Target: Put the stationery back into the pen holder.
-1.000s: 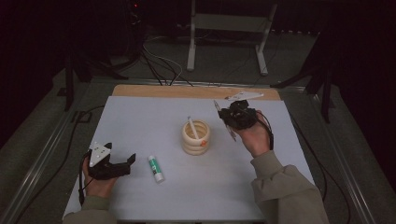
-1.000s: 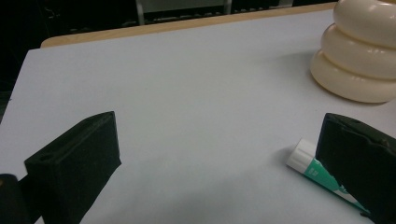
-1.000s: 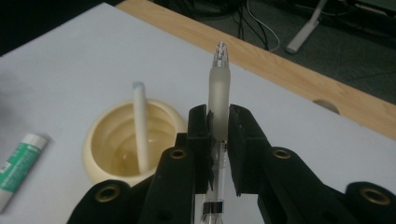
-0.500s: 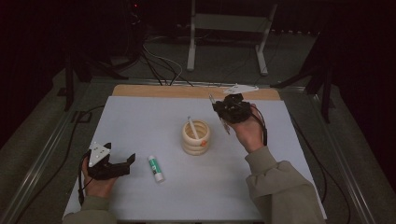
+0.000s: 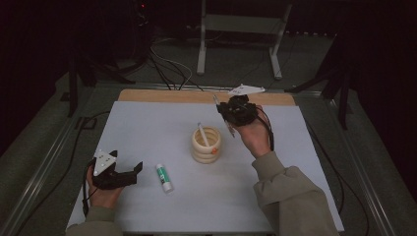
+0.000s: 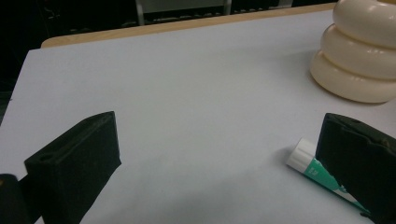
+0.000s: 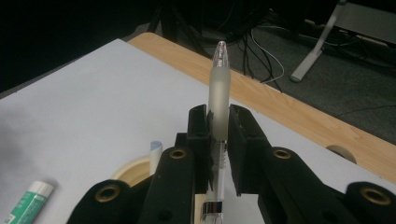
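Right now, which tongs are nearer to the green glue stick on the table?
Left. The left tongs rest just beside the glue stick; the right tongs, clamping a pen, are beyond the ring-shaped holder.

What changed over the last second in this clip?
The right gripper, shut on a pen, has shifted left along the table's far side, toward the ringed holder. The left gripper, open by the glue stick, stayed put, as did both of those.

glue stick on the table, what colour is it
The glue stick is green with a white cap, clearest in the left gripper view.
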